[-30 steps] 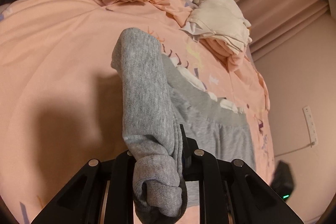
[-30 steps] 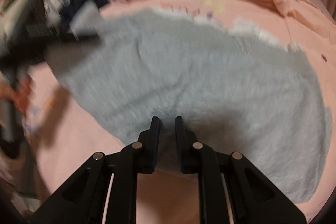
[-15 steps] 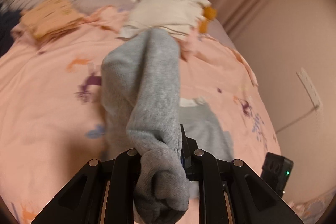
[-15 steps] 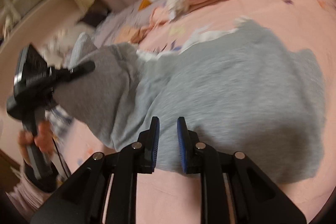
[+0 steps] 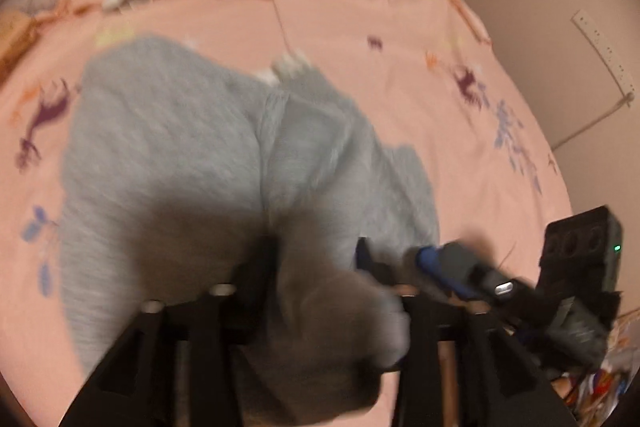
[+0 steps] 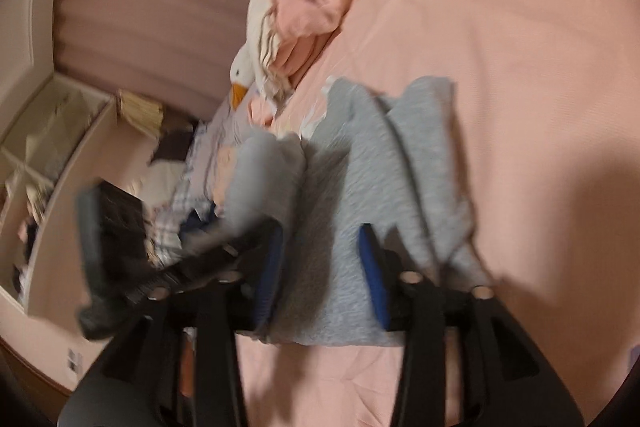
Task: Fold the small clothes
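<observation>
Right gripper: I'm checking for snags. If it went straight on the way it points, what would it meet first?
Probably the folded grey knit garment on the pink bedsheet. The right gripper has its jaws opening with that cloth between them; blur leaves depth unsure.

one grey garment (image 5: pixel 192 155), one plush goose (image 6: pixel 260 39), two claws

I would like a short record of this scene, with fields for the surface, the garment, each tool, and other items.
surface: pink printed bedsheet
garment: grey garment, folded over on the sheet
left tool: left tool, jaws opening, grey cloth bunched between them, pads not pressing it
right tool: right tool, jaws opening, garment edge between them, not clamped
other items: plush goose at the far end of the bed; pile of clothes
image quality: both views blurred
</observation>
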### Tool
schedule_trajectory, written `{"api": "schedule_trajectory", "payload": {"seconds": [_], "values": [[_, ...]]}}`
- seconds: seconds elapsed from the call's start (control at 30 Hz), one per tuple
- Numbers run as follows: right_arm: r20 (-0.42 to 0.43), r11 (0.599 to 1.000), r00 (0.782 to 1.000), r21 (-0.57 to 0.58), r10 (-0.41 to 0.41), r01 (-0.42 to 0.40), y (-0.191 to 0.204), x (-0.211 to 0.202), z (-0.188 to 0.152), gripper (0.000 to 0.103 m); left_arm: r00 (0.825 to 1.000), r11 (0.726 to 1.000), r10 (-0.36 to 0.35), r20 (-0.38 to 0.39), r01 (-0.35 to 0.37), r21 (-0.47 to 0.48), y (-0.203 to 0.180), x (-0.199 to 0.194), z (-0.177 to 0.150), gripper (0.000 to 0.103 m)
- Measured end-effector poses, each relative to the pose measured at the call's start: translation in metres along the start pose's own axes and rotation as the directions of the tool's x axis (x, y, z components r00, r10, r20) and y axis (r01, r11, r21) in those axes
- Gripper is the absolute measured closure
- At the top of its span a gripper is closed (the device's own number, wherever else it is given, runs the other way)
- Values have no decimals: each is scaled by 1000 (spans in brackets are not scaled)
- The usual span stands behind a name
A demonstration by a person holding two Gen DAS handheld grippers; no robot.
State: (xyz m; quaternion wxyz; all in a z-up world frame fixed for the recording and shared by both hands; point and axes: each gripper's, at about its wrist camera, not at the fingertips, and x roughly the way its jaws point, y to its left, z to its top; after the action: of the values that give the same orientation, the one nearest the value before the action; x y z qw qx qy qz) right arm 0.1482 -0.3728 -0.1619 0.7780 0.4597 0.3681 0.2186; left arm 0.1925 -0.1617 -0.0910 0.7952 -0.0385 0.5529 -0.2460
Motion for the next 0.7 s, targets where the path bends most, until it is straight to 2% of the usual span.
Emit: {"api": "schedule_trajectory", "payload": {"seconds": [0.1, 0.13, 0.23, 0.3, 0.37, 0.43, 0.5, 0.7], "values": [[12, 998, 999, 43, 45, -46, -6, -12, 1, 53, 1000, 1000, -17, -22, 17, 4, -4, 3, -6, 37], [15, 997, 998, 47, 53, -53, -6, -15, 1, 51, 999, 1000, -25, -23, 25, 5, -6, -1, -6, 37], [14, 996, 997, 52, 71, -71, -3, -18, 3, 48, 993, 993, -117, -7, 117, -7, -4, -22, -10, 37], [-5, 994, 996, 61, 90, -89, -1, -14, 5, 46, 988, 989, -149, 50, 150, -5, 3, -46, -16, 36], [-40, 994, 995, 63, 96, -93, 1, -6, 6, 46, 986, 991, -133, 104, 135, -21, 15, -66, -23, 36], [-73, 996, 995, 50, 73, -70, 5, 4, 6, 46, 979, 989, -136, 149, 143, -36, 30, -83, -32, 36], [-113, 999, 993, 25, 34, -31, 10, 17, 6, 46, 980, 991, -106, 168, 118, -64, 48, -93, -45, 36], [-205, 995, 974, -56, -96, 86, 26, 52, 7, 45, 988, 981, -72, 137, 95, -169, 93, -93, -79, 36]]}}
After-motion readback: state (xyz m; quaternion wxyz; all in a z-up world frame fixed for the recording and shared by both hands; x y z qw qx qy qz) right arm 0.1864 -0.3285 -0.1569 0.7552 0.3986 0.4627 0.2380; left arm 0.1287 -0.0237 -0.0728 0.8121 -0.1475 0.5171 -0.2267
